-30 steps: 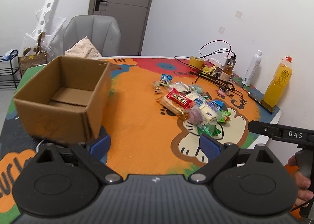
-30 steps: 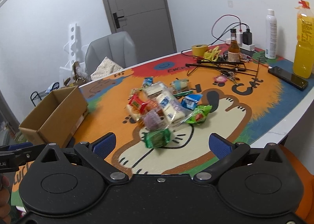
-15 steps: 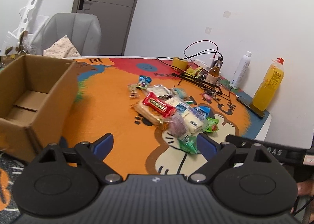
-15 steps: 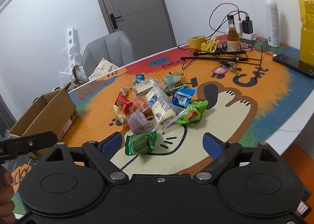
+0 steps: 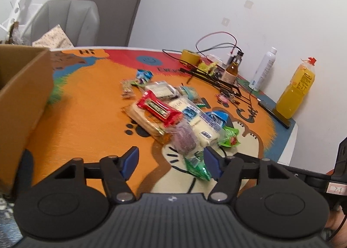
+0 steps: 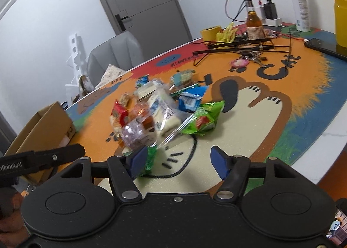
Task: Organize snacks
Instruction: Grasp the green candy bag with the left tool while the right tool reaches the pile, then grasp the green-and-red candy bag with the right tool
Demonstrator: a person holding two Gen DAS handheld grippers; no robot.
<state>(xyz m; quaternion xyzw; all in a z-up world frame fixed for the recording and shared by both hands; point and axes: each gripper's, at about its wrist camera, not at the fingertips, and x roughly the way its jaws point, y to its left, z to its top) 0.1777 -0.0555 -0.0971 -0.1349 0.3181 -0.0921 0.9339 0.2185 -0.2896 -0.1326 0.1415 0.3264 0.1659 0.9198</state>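
Observation:
A pile of snack packets [image 5: 173, 113] lies mid-table on the orange cat mat; it also shows in the right wrist view [image 6: 160, 111]. It holds a red bar [image 5: 159, 108], a purple packet [image 5: 184, 139] and green packets [image 5: 197, 166]. An open cardboard box [image 5: 23, 87] stands at the left; it also shows in the right wrist view [image 6: 43, 126]. My left gripper [image 5: 171, 161] is open and empty, just short of the pile. My right gripper [image 6: 180, 161] is open and empty, its left finger beside a green packet [image 6: 150, 159].
Behind the pile lie a tape roll [image 5: 190, 57], cables, a black wire stand [image 6: 236, 46], a brown bottle [image 6: 253, 24], a white spray bottle [image 5: 262, 70], an orange juice bottle [image 5: 297, 94] and a phone [image 6: 323, 46]. A grey chair [image 5: 65, 22] stands past the table.
Both grippers have moved forward and closer to the snack pile. The box has slid toward the left edge of the left wrist view. Both stay open.

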